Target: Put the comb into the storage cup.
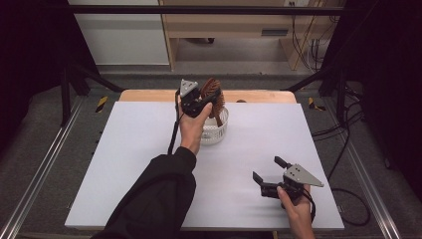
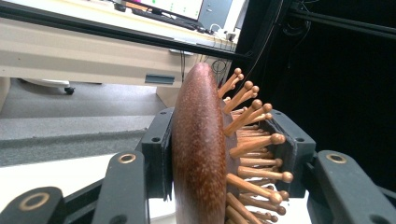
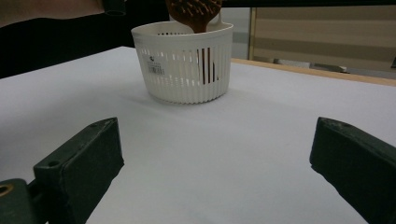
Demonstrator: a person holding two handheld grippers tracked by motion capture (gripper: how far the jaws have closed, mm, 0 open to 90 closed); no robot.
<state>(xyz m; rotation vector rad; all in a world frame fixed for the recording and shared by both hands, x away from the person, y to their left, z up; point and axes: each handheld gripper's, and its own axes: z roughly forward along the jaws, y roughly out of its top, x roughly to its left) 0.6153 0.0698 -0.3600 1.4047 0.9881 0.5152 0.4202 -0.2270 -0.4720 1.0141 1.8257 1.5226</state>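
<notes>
While the left tool [image 1: 199, 102] is clamped on the head of the wooden hairbrush [image 2: 201, 154], one jaw on the smooth back and the other against the pins, the brush stands almost upright. Its long axis goes down from the tool, and the handle end is already inside the white basket [image 1: 219, 130], directly under the tool. So the next move is, I think, mostly straight down and then a release, with the handle kept away from the basket rim. The right tool [image 1: 271, 178] rests on the white surface [image 1: 149, 164] well apart from the basket, on the person's side, with its jaws wide apart and empty.
</notes>
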